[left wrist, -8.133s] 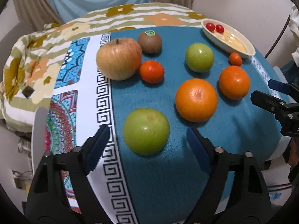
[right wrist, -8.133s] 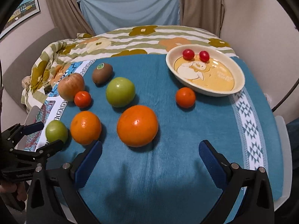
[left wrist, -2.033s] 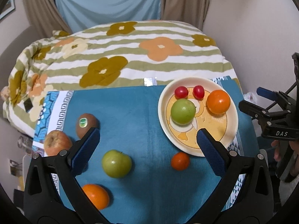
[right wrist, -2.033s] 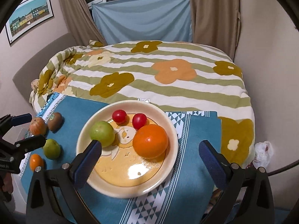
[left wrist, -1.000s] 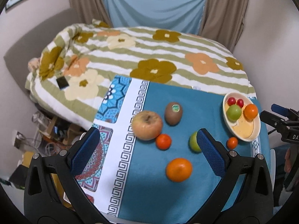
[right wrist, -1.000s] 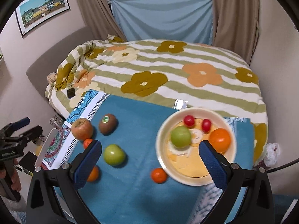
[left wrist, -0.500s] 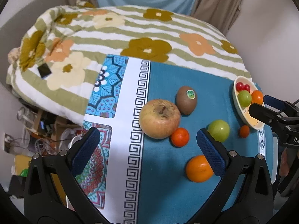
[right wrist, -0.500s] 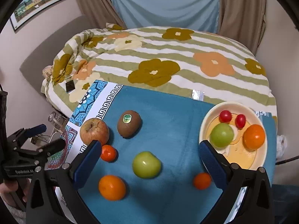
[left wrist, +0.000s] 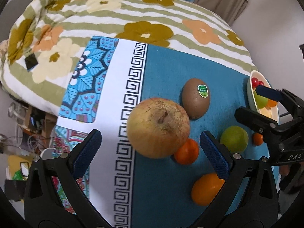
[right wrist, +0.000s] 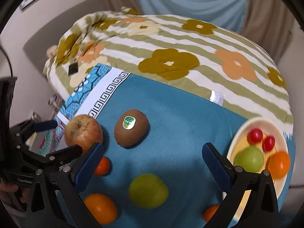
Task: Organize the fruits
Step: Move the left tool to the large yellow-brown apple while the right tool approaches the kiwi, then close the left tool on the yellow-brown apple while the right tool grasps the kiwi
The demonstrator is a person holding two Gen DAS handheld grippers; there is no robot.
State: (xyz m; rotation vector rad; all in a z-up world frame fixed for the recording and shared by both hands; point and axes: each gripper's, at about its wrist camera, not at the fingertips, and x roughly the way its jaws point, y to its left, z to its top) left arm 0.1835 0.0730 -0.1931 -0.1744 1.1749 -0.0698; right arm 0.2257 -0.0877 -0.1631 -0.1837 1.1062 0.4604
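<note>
A big yellow-red apple (left wrist: 157, 127) sits on the blue cloth (left wrist: 224, 72), just ahead of my open left gripper (left wrist: 150, 152) and between its fingers' lines. A kiwi (left wrist: 196, 97) lies behind it and a small mandarin (left wrist: 187, 153) touches its right side. My right gripper (right wrist: 152, 163) is open and empty above the cloth, with the kiwi (right wrist: 131, 130) ahead and a green apple (right wrist: 148, 190) below. The cream bowl (right wrist: 285, 144) at right holds a green fruit (right wrist: 248, 158), an orange (right wrist: 279, 164) and two cherry tomatoes (right wrist: 255, 134).
An orange (left wrist: 207, 189), a green apple (left wrist: 234, 138) and a tiny mandarin (left wrist: 257, 138) lie on the cloth's right part. The right gripper (left wrist: 247, 101) reaches in from the right, before the bowl (left wrist: 250, 87). A floral blanket (left wrist: 148, 30) lies behind; clutter sits below the table's left edge.
Both grippers have dropped closer to the table. The apple now looms large between the left fingers, and the right view has closed in on the kiwi and green apple.
</note>
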